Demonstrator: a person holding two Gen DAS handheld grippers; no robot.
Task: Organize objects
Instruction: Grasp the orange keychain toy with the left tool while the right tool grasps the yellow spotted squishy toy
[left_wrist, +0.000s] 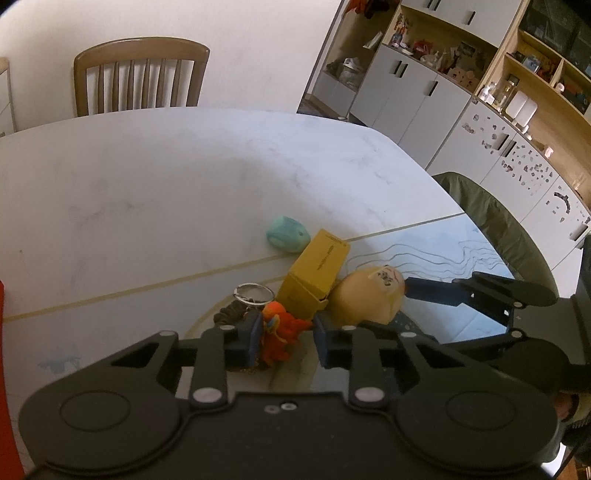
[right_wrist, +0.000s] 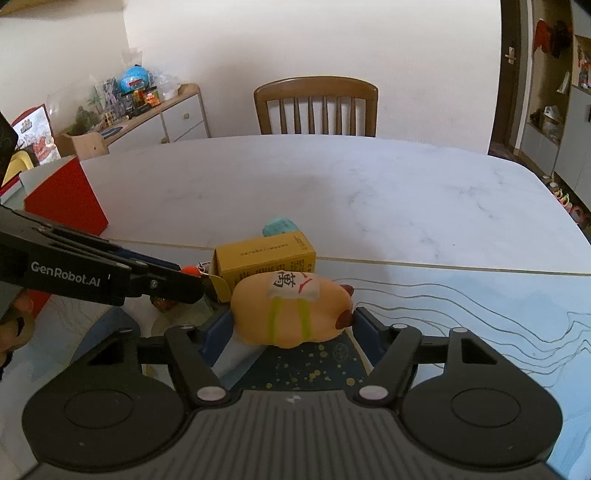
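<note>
A small orange toy figure (left_wrist: 280, 332) on a metal key ring (left_wrist: 253, 293) lies between the fingers of my left gripper (left_wrist: 288, 341). The jaws stand open, the left pad against the toy and a small gap on the right. My right gripper (right_wrist: 293, 326) is shut on a peach squishy toy (right_wrist: 291, 310) with a printed label and green stripes, one finger at each end. A yellow carton (left_wrist: 314, 273) lies just behind both toys, with a teal lump (left_wrist: 288, 234) beyond it. From the right wrist view, my left gripper (right_wrist: 184, 288) reaches in from the left.
The objects lie on a pale blue patterned mat (right_wrist: 480, 314) over a white marble table (left_wrist: 147, 184). A dark hair tie (left_wrist: 231, 314) rests by the key ring. A red box (right_wrist: 66, 199) stands at the table's left. A wooden chair (right_wrist: 317, 103) is at the far side, a green jacket (left_wrist: 491, 221) at the right.
</note>
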